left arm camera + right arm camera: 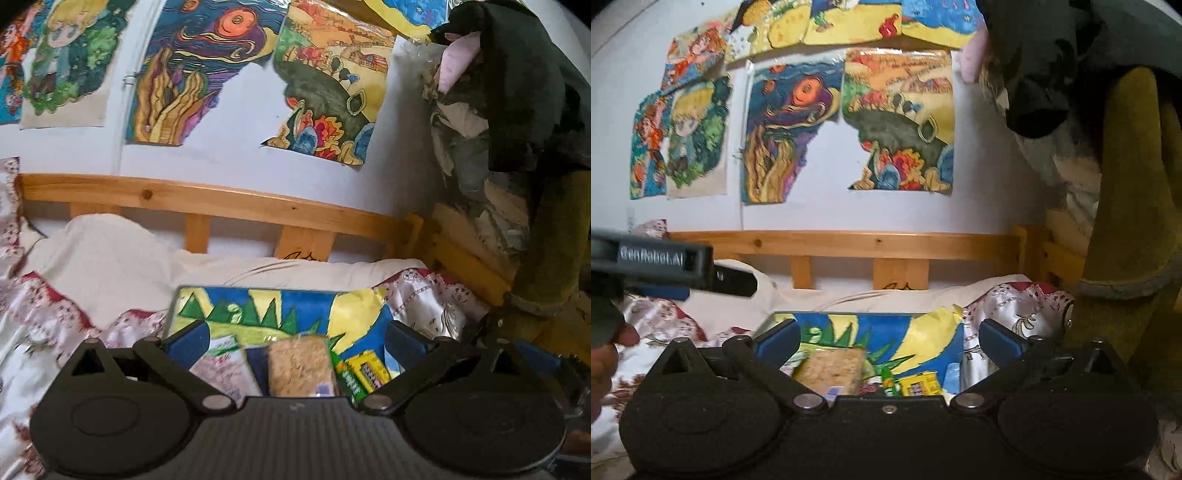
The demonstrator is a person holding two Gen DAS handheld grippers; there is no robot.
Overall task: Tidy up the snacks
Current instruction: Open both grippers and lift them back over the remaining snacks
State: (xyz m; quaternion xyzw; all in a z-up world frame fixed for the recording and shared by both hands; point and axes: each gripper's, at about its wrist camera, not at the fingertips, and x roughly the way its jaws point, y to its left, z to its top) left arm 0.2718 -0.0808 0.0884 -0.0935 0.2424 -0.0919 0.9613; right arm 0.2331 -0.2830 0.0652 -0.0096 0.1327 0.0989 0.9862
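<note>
A painted board (280, 306) in blue, yellow and green lies on the bed with the snacks on it. A tan puffed-grain bar (301, 365) in clear wrap sits in the middle. A pale pink packet (225, 369) lies to its left, a green pack (345, 376) and a yellow box (367, 367) to its right. My left gripper (295, 341) hangs open above them, nothing between its blue pads. My right gripper (888, 339) is open too, over the bar (833, 369), green pack (888, 380) and yellow box (919, 384). The left tool's black housing (657, 258) shows at the left of the right wrist view.
A wooden bed rail (207, 199) runs along the white wall, which is hung with colourful paintings (207, 74). Dark clothes (517, 92) and an olive cloth (546, 240) are piled at the right. A floral quilt (55, 314) and a white pillow (110, 251) surround the board.
</note>
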